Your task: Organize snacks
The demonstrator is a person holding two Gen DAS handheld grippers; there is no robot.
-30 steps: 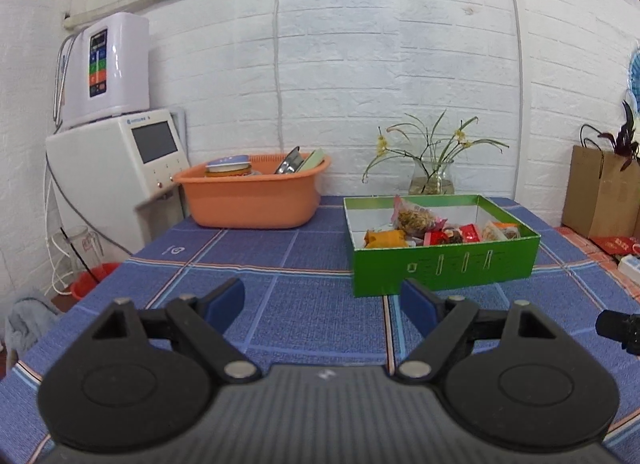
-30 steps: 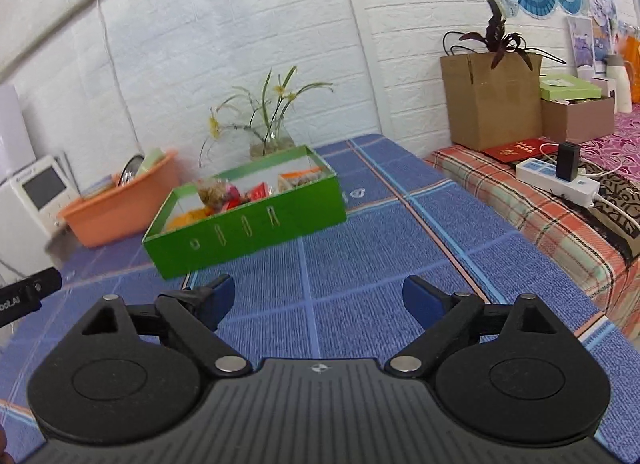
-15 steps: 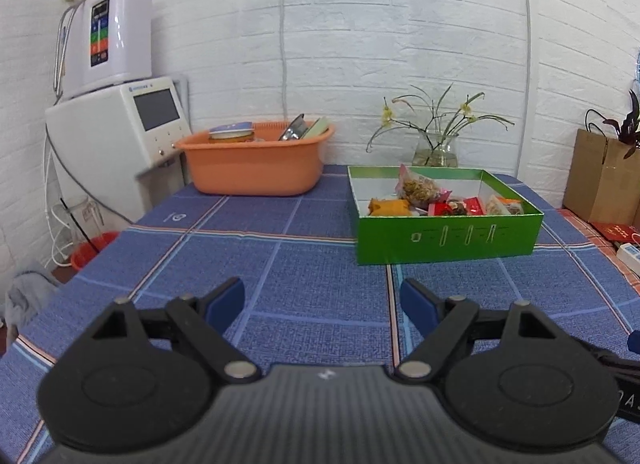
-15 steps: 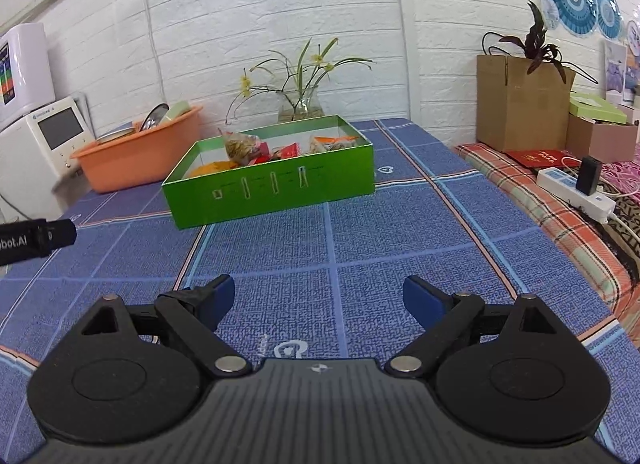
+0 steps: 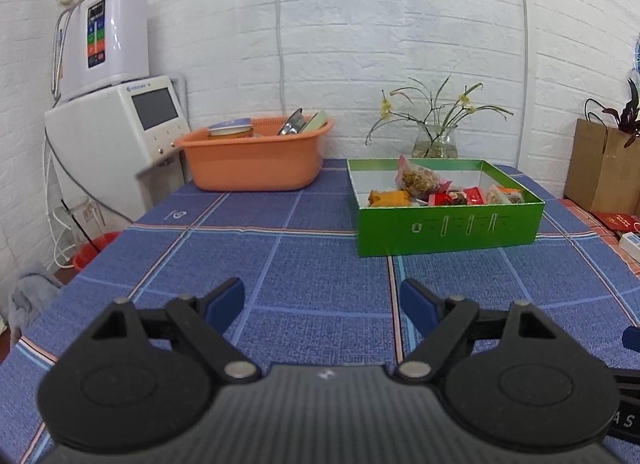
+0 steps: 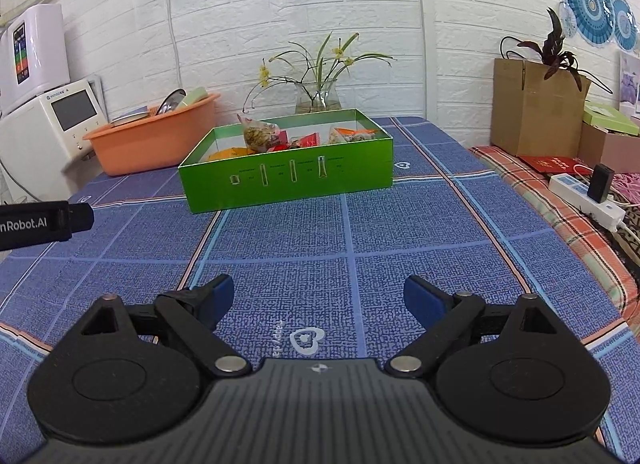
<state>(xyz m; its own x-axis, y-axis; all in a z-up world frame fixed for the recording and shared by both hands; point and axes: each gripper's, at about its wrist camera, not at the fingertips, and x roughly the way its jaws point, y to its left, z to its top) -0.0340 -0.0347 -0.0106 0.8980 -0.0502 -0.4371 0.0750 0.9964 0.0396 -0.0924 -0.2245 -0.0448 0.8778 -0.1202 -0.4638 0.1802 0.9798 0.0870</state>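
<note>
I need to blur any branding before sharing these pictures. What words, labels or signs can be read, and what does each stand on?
"nRobot.AI", cut off at the frame's edge: left gripper's side.
"AS", cut off: right gripper's side.
"happy da...", beside a heart logo: blue tablecloth.
Too small or blurred: green box front labels, white machine brand, red booklet.

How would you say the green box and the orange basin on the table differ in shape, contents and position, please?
The green box is rectangular with straight, printed walls; the orange basin is rounded and plain. The green box holds wrapped snack packets; the orange basin holds what looks like dishes and a lid. The green box sits mid-table, nearer the grippers; the orange basin stands further back beside the white appliance. Both are open-topped and rest on the blue tablecloth.
</note>
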